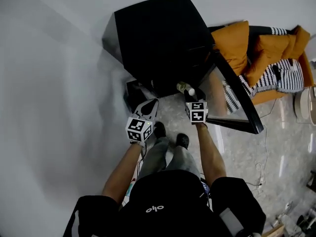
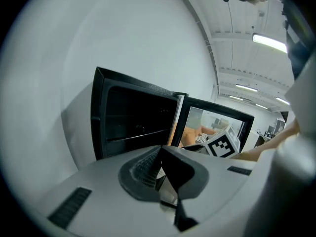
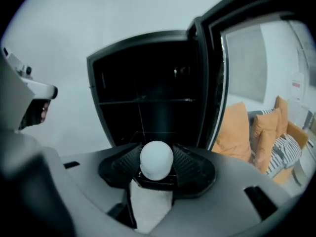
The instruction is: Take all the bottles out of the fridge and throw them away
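The black fridge (image 1: 163,38) stands against the white wall with its glass door (image 1: 237,98) swung open to the right. My right gripper (image 1: 189,95) is shut on a bottle (image 1: 186,89) just in front of the fridge opening. In the right gripper view the bottle's white cap (image 3: 156,159) sits between the two ribbed pads (image 3: 190,164), pointing at the dark shelves (image 3: 148,100). My left gripper (image 1: 148,106) is held to the left of it, lower in the head view. Its jaws (image 2: 165,174) are shut with nothing between them, and the fridge (image 2: 133,122) lies ahead.
An orange-cushioned sofa (image 1: 256,48) with a striped cloth (image 1: 281,75) stands behind the open door. Cables (image 1: 261,167) trail over the marble floor at the right. The person's feet (image 1: 170,135) stand close before the fridge. A white wall (image 1: 49,83) fills the left.
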The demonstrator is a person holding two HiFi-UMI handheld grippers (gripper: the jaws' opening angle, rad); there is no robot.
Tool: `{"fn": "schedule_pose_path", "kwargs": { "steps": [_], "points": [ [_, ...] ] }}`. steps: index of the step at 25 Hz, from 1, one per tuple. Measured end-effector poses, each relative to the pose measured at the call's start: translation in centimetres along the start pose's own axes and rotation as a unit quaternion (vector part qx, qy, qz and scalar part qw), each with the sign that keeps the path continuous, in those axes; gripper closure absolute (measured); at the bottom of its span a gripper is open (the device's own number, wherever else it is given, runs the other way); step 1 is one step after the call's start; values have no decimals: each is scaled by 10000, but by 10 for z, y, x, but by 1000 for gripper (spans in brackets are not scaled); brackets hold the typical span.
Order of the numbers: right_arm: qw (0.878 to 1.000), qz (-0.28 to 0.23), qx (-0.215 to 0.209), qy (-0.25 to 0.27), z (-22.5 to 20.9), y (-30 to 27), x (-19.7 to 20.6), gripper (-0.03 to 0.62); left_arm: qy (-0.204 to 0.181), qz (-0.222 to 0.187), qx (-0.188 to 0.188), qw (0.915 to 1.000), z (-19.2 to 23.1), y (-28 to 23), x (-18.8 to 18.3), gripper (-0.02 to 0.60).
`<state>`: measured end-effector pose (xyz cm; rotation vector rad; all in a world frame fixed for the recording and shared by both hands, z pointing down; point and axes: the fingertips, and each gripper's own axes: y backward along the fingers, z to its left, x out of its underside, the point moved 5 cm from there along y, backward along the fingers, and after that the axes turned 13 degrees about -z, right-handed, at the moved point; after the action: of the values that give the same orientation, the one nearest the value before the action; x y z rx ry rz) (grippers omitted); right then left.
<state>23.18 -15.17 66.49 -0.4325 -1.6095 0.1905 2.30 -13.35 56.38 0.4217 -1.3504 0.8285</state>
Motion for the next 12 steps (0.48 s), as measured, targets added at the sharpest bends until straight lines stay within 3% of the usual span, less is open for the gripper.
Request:
{"fn": "schedule_pose_path", "kwargs": {
  "steps": [12],
  "points": [
    [9935,-587,-830,521,33,97,-86,391,54,-644,-876,9941,-36,85,-34,574]
  ]
}}
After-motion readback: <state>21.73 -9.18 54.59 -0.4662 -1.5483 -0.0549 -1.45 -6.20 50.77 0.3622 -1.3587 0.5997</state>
